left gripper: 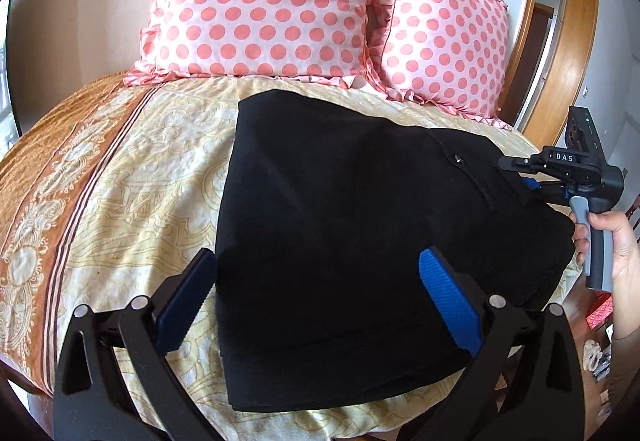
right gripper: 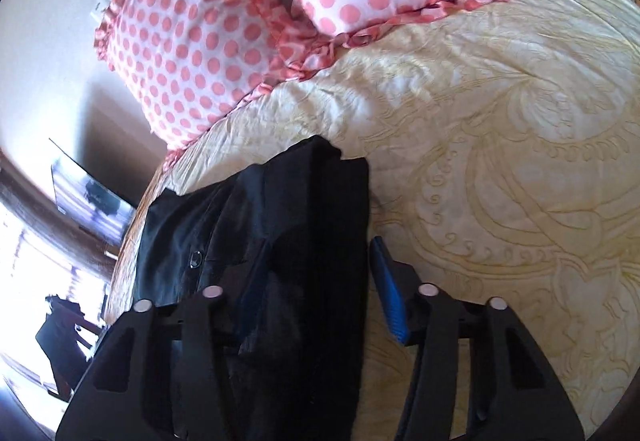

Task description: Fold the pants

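Both jaws spread wide: my left gripper (left gripper: 316, 297) over folded pants (left gripper: 360, 241); my right gripper (right gripper: 312, 289) at three o'clock, straddling pants edge.

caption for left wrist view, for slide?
Open left gripper over folded black pants on bed; right gripper at waistband.

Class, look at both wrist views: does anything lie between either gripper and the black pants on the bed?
Nothing visible does. The left gripper is open, straddling the edge of the black pants; the right gripper is open at their waistband end. The pillows sit clear behind.
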Action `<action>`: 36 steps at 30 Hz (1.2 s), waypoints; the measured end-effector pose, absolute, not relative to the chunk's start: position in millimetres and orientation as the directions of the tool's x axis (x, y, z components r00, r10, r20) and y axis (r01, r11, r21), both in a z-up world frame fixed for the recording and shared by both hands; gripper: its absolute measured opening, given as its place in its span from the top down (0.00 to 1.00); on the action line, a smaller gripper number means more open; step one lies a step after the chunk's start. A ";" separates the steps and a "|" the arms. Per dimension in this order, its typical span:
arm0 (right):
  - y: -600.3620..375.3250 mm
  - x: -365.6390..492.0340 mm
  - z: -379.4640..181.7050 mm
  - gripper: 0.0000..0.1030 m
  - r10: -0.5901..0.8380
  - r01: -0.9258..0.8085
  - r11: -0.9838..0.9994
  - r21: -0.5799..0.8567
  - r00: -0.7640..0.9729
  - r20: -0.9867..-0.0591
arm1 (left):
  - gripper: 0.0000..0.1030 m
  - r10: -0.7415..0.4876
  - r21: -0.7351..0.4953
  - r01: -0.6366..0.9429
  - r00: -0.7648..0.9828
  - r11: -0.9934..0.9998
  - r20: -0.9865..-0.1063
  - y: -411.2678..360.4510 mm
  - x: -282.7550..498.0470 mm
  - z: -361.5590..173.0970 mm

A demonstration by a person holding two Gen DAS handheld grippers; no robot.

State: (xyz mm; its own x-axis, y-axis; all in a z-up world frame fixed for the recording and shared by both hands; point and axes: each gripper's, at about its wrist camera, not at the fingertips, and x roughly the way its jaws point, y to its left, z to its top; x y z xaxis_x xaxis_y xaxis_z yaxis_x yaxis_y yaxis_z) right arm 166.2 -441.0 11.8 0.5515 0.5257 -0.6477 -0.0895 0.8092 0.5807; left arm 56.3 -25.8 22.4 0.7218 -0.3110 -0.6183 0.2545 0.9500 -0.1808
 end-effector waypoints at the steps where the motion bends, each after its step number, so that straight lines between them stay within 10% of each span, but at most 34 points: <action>1: -438.1 166.0 12.1 0.51 0.514 -0.099 0.822 0.561 0.555 -0.654 | 0.02 -0.312 -0.184 0.253 0.720 0.950 -0.620 -25.1 56.8 21.7; 5: -433.4 170.6 12.2 0.58 0.496 -0.120 0.842 0.526 0.555 -0.668 | 0.02 -0.317 -0.193 0.252 0.714 0.948 -0.625 -25.0 58.0 20.0; 7: -432.2 168.5 16.9 0.85 0.499 -0.146 0.843 0.518 0.571 -0.652 | 0.02 -0.317 -0.194 0.252 0.713 0.948 -0.625 -25.2 58.5 19.9; 9: -419.2 159.9 30.4 0.87 0.456 -0.204 0.881 0.428 0.611 -0.647 | 0.02 -0.323 -0.209 0.246 0.710 0.946 -0.625 -23.3 59.7 19.9; 16: -372.0 129.2 53.9 0.88 0.346 -0.354 0.928 0.115 0.706 -0.618 | 0.02 -0.475 -0.438 0.239 0.663 0.867 -0.579 13.9 89.2 33.1; 22: -382.3 138.2 44.4 0.88 0.362 -0.320 0.929 0.186 0.688 -0.628 | 0.04 -0.551 -0.554 0.182 0.553 0.812 -0.626 34.4 151.9 28.6; 36: -395.2 153.5 30.5 0.82 0.368 -0.247 0.930 0.272 0.637 -0.678 | 0.44 -0.529 -0.499 0.193 0.447 0.845 -0.722 9.3 198.2 23.8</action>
State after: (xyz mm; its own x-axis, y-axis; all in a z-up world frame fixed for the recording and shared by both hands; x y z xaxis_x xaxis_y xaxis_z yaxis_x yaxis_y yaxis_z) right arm 153.5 -395.2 30.5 0.6368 0.3677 -0.6777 -0.2473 0.9299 0.2722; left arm 198.2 9.3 23.8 0.4468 -0.5288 -0.7216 0.1934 0.8446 -0.4992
